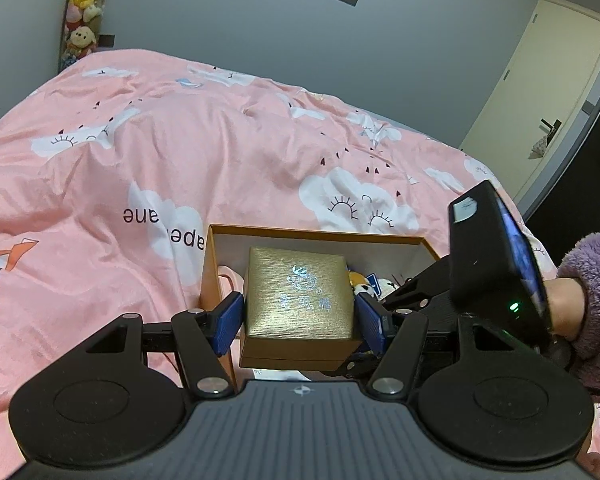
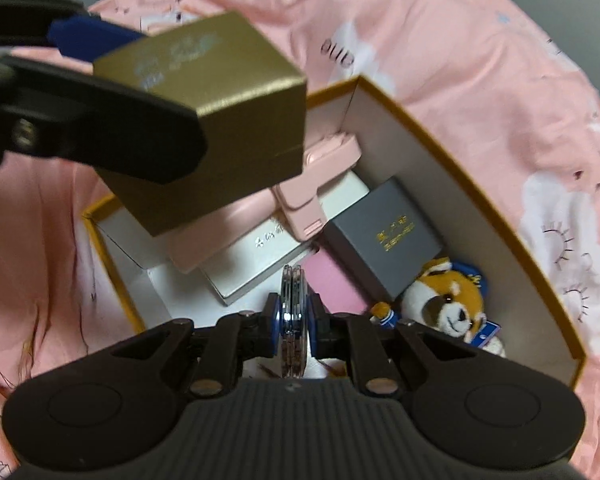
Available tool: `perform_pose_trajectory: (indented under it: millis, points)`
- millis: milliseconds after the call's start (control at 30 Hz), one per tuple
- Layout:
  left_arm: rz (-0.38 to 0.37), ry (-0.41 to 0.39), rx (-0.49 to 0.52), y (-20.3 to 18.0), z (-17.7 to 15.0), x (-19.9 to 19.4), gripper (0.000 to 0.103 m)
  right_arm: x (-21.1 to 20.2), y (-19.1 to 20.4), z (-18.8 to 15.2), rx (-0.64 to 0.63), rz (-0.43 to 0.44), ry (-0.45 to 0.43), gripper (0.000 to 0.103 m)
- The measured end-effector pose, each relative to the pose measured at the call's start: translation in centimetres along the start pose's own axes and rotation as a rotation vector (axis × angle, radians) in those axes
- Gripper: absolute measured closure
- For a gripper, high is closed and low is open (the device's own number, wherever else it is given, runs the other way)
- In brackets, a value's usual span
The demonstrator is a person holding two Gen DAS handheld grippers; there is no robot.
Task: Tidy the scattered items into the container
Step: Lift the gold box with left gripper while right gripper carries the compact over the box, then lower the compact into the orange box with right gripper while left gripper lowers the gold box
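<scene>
My left gripper (image 1: 300,316) is shut on a gold gift box (image 1: 300,292), its blue pads pressing both sides. It holds the box just above an open orange cardboard container (image 1: 316,234) on the bed. In the right wrist view my right gripper (image 2: 294,312) is shut on a thin round silver disc (image 2: 293,292), seen edge-on, and points down into the container (image 2: 440,136). The gold box (image 2: 220,92) hangs over the container's far left part. Inside lie a grey box (image 2: 384,232), a silver box (image 2: 256,260), a pink case (image 2: 320,184) and a plush animal (image 2: 448,300).
A pink bedspread (image 1: 180,152) with cloud prints lies all around the container. A hand in a purple fleece sleeve (image 1: 592,280) holds the right gripper's body at the right. Plush toys (image 1: 84,12) hang by the far wall, and a door (image 1: 540,92) stands at the back right.
</scene>
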State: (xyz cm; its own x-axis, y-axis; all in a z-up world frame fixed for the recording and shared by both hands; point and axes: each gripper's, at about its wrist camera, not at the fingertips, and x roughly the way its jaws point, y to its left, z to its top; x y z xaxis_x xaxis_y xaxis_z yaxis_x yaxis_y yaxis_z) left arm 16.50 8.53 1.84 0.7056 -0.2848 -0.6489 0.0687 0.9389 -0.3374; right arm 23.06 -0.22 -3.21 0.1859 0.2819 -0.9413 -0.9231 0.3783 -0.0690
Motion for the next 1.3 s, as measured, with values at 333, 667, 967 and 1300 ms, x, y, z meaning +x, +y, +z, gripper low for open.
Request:
perform_pose_trajectory:
  millis: [333,667,967,1300]
  points:
    - [-0.001,0.01,-0.017,0.8,-0.1,0.6,0.032,2.0,0.2,0.0,-0.08,-0.008,0.072,0.088]
    - [0.002,0.007,-0.022,0.9,0.0,0.3,0.032,1.3,0.5,-0.7,-0.068,0.04,0.075,0.083]
    - [0.009,0.019,-0.039,1.2,-0.1,0.6,0.032,0.8,-1.3,-1.2,0.063,0.153,0.089,0.077]
    - [0.003,0.031,-0.025,0.8,-0.2,0.9,0.032,1.9,-1.7,-0.7,0.182,0.21,0.116,0.067]
